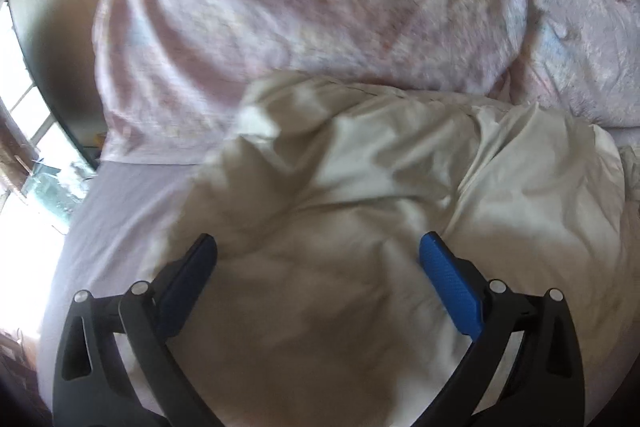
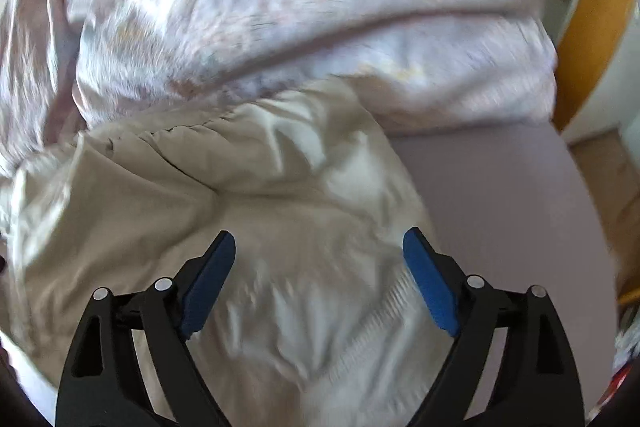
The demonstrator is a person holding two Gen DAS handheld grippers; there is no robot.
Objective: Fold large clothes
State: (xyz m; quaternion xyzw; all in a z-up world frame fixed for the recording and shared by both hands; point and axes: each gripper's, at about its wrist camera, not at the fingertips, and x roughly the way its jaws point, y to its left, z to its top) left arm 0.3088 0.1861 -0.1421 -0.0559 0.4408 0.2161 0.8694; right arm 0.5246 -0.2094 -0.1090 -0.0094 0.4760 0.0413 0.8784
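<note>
A large cream padded jacket (image 1: 360,195) lies crumpled on a bed. It also shows in the right wrist view (image 2: 240,195), with a ribbed cuff or hem (image 2: 376,319) near the right finger. My left gripper (image 1: 318,247) is open above the jacket, holding nothing. My right gripper (image 2: 319,243) is open above the jacket's right part, holding nothing. Both views are blurred.
A pale pink patterned duvet (image 1: 304,7) is bunched behind the jacket, also in the right wrist view (image 2: 280,7). The lilac bedsheet (image 1: 120,211) shows at the left and in the right wrist view (image 2: 500,207). A bright window (image 1: 24,131) is at the left, a wooden door (image 2: 596,39) at the right.
</note>
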